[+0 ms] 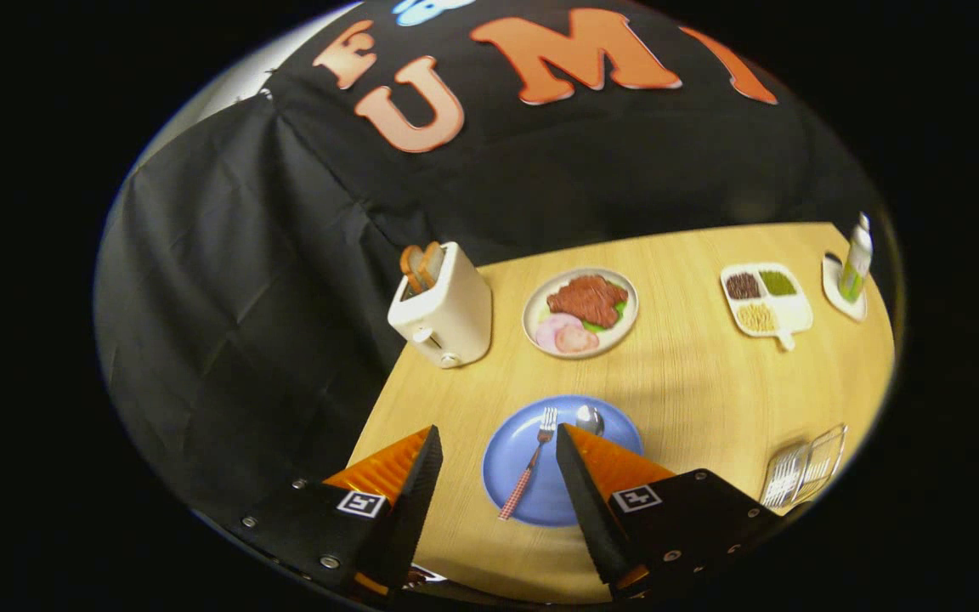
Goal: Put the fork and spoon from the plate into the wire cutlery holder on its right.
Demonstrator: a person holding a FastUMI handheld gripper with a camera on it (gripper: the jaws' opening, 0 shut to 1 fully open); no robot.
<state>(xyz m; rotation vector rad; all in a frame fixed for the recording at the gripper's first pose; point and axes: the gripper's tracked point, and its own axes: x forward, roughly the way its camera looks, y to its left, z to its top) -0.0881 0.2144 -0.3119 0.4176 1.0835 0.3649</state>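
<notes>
A blue plate (515, 476) lies on the wooden table, between and just beyond my fingers. On it rests a fork (532, 459) with a red-and-white checked handle, tines pointing away. A spoon (589, 418) lies beside the fork on its right; its bowl shows and its handle is hidden behind my right finger. The wire cutlery holder (806, 469) stands to the right of the plate, near the table's edge. My gripper (498, 432) hangs open above the plate with nothing between its fingers; the fork sits in the gap below.
A white toaster (447, 310) with bread slices stands at the table's back left corner. Beyond the blue plate sits a white plate of meat and ham (581, 313). Farther right are a divided white dish (766, 299) and a bottle (856, 259) on a small saucer.
</notes>
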